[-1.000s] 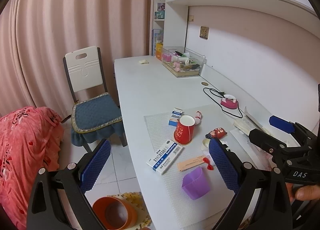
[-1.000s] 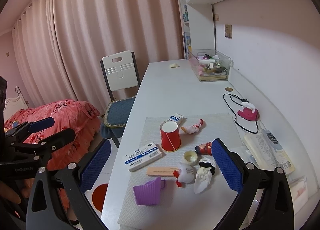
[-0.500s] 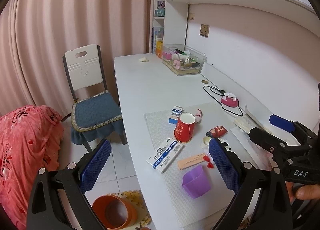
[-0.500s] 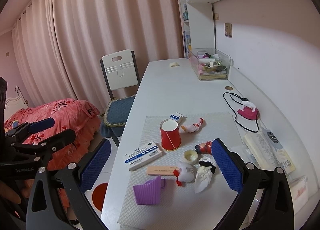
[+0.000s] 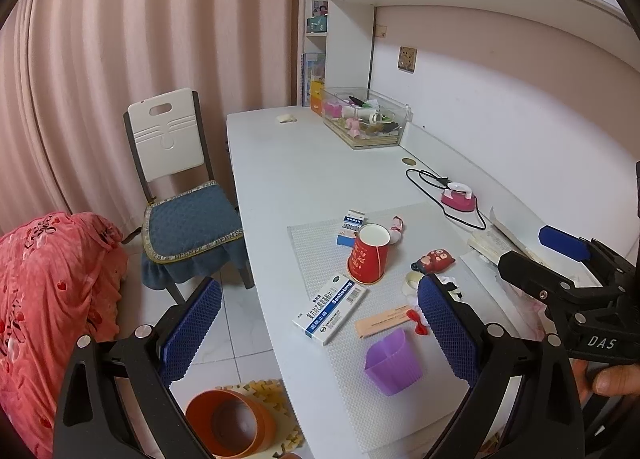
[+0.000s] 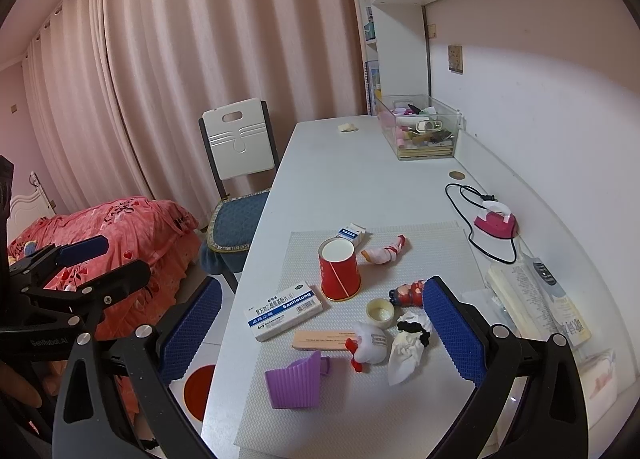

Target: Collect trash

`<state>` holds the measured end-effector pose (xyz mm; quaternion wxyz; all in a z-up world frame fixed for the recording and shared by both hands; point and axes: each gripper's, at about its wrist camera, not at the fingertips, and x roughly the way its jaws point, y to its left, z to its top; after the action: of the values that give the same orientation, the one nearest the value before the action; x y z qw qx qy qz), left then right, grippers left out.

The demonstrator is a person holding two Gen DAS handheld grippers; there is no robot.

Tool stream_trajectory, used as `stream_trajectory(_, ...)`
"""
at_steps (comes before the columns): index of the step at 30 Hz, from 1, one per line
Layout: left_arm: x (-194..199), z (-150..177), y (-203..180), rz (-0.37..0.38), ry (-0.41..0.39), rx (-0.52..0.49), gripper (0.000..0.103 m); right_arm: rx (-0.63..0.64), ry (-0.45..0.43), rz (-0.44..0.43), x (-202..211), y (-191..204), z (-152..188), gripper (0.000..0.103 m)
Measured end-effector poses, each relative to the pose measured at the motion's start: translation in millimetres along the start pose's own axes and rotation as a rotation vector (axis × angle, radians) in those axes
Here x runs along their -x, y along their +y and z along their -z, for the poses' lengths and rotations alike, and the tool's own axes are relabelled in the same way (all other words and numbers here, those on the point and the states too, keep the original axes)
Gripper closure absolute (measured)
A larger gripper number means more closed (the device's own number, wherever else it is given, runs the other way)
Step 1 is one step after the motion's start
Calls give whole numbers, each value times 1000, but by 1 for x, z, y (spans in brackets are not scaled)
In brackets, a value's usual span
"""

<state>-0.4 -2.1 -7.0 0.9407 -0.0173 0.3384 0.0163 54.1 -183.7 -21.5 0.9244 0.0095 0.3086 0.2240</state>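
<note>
A pink-curtained bedroom holds a long white desk (image 6: pixel 340 179) with a grey mat (image 6: pixel 304 403) at its near end, where the clutter lies. On the mat a red paper cup (image 6: pixel 339 270) stands upside down, a white-and-blue medicine box (image 6: pixel 283 310) just beside it, and nearer the edge a purple pleated cup (image 6: pixel 295 383) lies tipped. A crumpled white tissue (image 6: pixel 405 355) rests near a small white doll (image 6: pixel 370 344) and a flat tan strip (image 6: pixel 322 340). An orange bin (image 5: pixel 232 423) sits on the floor below the desk edge. Both tools hang above the near end — the left gripper (image 5: pixel 320 333) and the right gripper (image 6: pixel 322 337) each have jaws spread wide, holding nothing.
</note>
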Motion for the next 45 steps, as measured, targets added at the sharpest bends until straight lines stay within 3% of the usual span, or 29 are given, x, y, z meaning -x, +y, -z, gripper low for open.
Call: stream_trajectory(45, 5, 11, 3, -3, 17, -9, 6, -2, 6, 1, -1, 3, -3, 5)
